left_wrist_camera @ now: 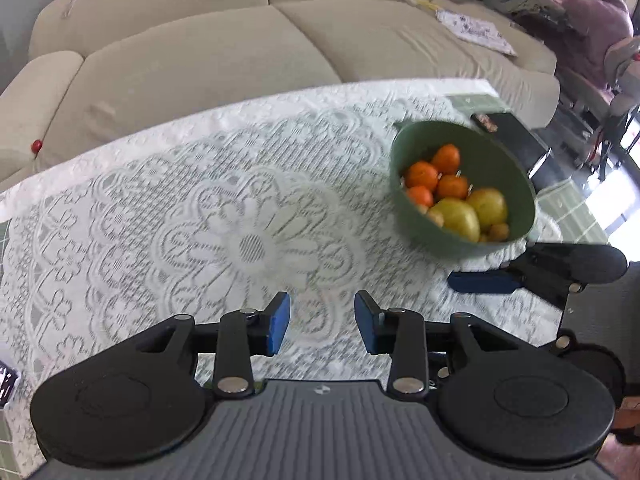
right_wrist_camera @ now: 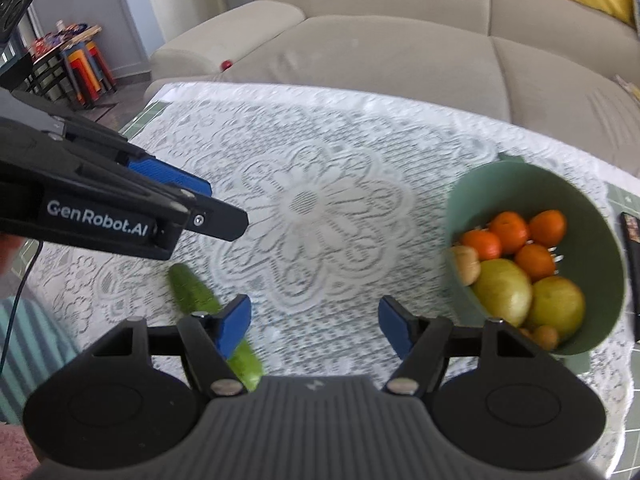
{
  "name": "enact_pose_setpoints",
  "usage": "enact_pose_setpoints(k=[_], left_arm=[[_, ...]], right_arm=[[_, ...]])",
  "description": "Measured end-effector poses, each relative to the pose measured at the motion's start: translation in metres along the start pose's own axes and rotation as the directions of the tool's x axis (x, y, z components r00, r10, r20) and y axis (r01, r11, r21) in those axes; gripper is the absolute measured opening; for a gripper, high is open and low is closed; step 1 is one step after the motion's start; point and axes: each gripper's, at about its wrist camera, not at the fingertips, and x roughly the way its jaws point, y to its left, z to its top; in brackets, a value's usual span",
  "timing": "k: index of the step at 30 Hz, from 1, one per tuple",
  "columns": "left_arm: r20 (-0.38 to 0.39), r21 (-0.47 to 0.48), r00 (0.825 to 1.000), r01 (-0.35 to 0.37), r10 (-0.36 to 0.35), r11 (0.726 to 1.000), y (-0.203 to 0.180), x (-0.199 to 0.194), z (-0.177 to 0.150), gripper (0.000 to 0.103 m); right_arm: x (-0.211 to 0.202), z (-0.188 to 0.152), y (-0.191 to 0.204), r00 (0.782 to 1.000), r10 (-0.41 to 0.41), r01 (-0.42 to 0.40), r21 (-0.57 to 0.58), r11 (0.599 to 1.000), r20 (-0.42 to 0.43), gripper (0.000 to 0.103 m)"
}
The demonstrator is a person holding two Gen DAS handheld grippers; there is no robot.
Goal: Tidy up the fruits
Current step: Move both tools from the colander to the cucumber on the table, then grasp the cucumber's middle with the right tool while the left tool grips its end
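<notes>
Green bowl (right_wrist_camera: 576, 184) sat on lace tablecloth (left_wrist_camera: 248, 208), toward right side of table. Oranges (right_wrist_camera: 508, 230), two yellow-green fruits (right_wrist_camera: 504, 290) and few small brownish ones piled inside. Cucumber (right_wrist_camera: 192, 288) left lying on cloth, partly hidden behind right gripper (right_wrist_camera: 314, 326). Right jaws spread fairly wide, nothing between. Left gripper (left_wrist_camera: 322, 322) jaws parted narrower, also empty, held above cloth. Beige sofa (left_wrist_camera: 208, 52) seen behind table.

Fruit bowl (right_wrist_camera: 600, 216) sits right of cucumber (right_wrist_camera: 192, 290) on the tablecloth (right_wrist_camera: 320, 160).
</notes>
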Motion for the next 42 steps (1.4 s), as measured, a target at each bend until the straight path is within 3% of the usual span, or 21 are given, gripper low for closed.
enact_pose_setpoints(k=[2,12,17,21,27,29,37,42], left_arm=[[-0.017,0.008,1.000,-0.008,0.008,1.000,0.006,0.001,-0.006,0.045],[-0.080,-0.054,0.996,0.028,-0.032,0.998,0.038,0.009,-0.034,0.045],[-0.090,-0.086,0.995,0.036,-0.044,0.996,0.052,0.012,-0.044,0.045],[-0.099,-0.111,0.994,0.039,-0.050,0.993,0.059,0.016,-0.049,0.045],[-0.107,-0.132,0.992,0.052,-0.066,0.990,0.063,0.021,-0.051,0.045],[-0.107,-0.136,0.992,0.057,-0.072,0.989,0.063,0.023,-0.052,0.045],[-0.115,-0.146,0.990,0.059,-0.077,0.988,0.067,0.028,-0.054,0.045],[-0.120,-0.150,0.990,0.061,-0.079,0.987,0.069,0.030,-0.054,0.045]], right_arm=[[0.004,-0.002,0.008,1.000,0.005,-0.005,-0.006,1.000,-0.013,0.076],[0.038,-0.015,0.032,0.989,0.029,-0.032,-0.020,0.999,-0.143,0.075],[0.056,-0.023,0.039,0.979,0.010,-0.019,-0.043,0.999,-0.206,0.062],[0.066,-0.028,0.042,0.971,0.000,-0.012,-0.049,0.999,-0.240,0.058],[0.068,-0.030,0.042,0.969,0.009,-0.023,-0.055,0.998,-0.247,0.055],[0.068,-0.029,0.042,0.967,0.022,-0.036,-0.050,0.998,-0.253,0.047],[0.076,-0.035,0.045,0.958,0.030,-0.050,-0.063,0.997,-0.286,0.045],[0.069,-0.027,0.038,0.970,0.009,-0.025,-0.061,0.998,-0.243,0.039]])
